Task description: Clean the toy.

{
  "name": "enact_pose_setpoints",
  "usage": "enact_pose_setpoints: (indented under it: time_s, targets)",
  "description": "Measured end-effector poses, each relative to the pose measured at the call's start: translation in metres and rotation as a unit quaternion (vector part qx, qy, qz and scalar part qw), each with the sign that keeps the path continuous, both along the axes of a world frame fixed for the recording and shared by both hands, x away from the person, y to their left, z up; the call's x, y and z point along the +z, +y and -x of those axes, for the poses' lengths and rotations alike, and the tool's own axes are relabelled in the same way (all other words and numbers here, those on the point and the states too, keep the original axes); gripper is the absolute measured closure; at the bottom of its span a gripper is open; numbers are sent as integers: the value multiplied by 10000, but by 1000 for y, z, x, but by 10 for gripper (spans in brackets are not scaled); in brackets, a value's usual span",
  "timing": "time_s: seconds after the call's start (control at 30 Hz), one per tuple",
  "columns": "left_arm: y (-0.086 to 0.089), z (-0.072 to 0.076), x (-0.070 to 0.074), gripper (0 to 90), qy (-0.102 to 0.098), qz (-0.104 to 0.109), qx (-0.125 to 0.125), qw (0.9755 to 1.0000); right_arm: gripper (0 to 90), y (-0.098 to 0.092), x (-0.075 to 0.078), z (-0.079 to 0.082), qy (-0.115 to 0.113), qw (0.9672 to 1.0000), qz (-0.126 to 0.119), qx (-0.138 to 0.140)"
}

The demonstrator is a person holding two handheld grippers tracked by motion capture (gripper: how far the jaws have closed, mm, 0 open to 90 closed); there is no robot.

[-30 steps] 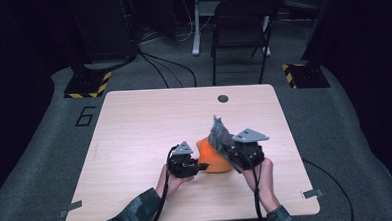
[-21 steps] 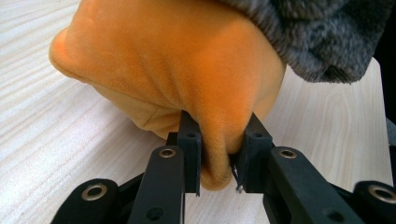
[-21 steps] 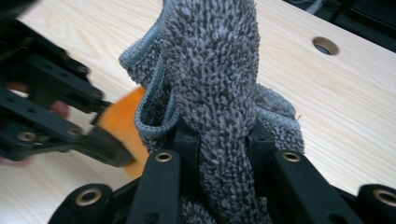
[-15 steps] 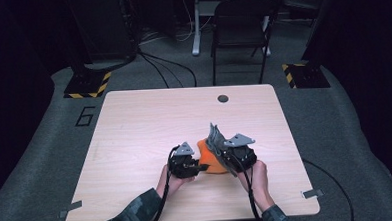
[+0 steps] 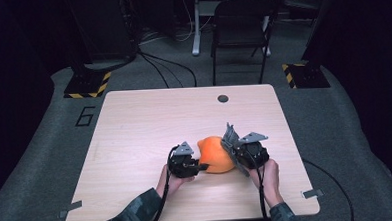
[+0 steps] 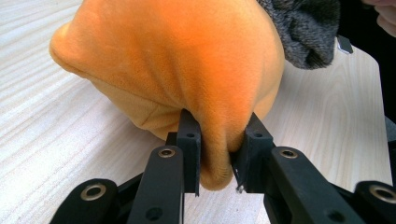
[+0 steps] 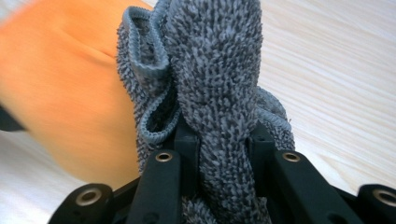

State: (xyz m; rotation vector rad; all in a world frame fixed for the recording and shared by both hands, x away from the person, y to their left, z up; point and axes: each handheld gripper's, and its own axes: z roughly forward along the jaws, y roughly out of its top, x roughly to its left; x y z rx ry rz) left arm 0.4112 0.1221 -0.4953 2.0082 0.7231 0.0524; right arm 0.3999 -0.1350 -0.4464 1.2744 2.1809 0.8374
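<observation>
Two cloths in my grip, left gripper (image 6: 219, 154) pinching the orange cloth (image 6: 187, 60), right gripper (image 7: 219, 149) clamped on the grey towel (image 7: 215, 70), both low over the table (image 5: 149, 122).

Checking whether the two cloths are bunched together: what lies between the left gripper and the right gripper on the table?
In the high view, the orange cloth lies between the left gripper and right gripper, which holds a grey cloth.

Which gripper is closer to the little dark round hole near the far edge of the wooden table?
Right. The right gripper, clamped on a fuzzy grey cloth, sits almost straight below the hole; the left gripper, pinching the soft orange cloth, sits lower and farther left.
</observation>
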Motion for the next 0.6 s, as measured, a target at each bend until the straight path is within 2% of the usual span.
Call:
enact_pose_setpoints:
  time_s: [0.1, 0.17, 0.2, 0.23, 0.4, 0.53, 0.6]
  targets:
    - [1, 0, 0, 744, 21, -6, 11, 10000, 724, -4, -6, -3, 32, 9997, 145, -183]
    - [1, 0, 0, 744, 23, -3, 11, 10000, 725, -6, -9, -5, 44, 9996, 204, -207]
    - [1, 0, 0, 744, 22, -2, 9, 10000, 726, -10, -17, -8, 172, 9993, 199, -281]
    - [1, 0, 0, 744, 5, -10, -4, 10000, 726, -10, -17, -8, 172, 9993, 199, -281]
    - [1, -1, -1, 744, 38, 37, 16, 10000, 727, -7, -35, -16, 395, 9969, 498, -472]
    - [1, -1, -1, 744, 46, 37, 36, 10000, 727, -7, -47, -21, 555, 9952, 668, -461]
    - [2, -1, -1, 744, 41, 30, 32, 10000, 727, -7, -50, -22, 558, 9946, 757, -436]
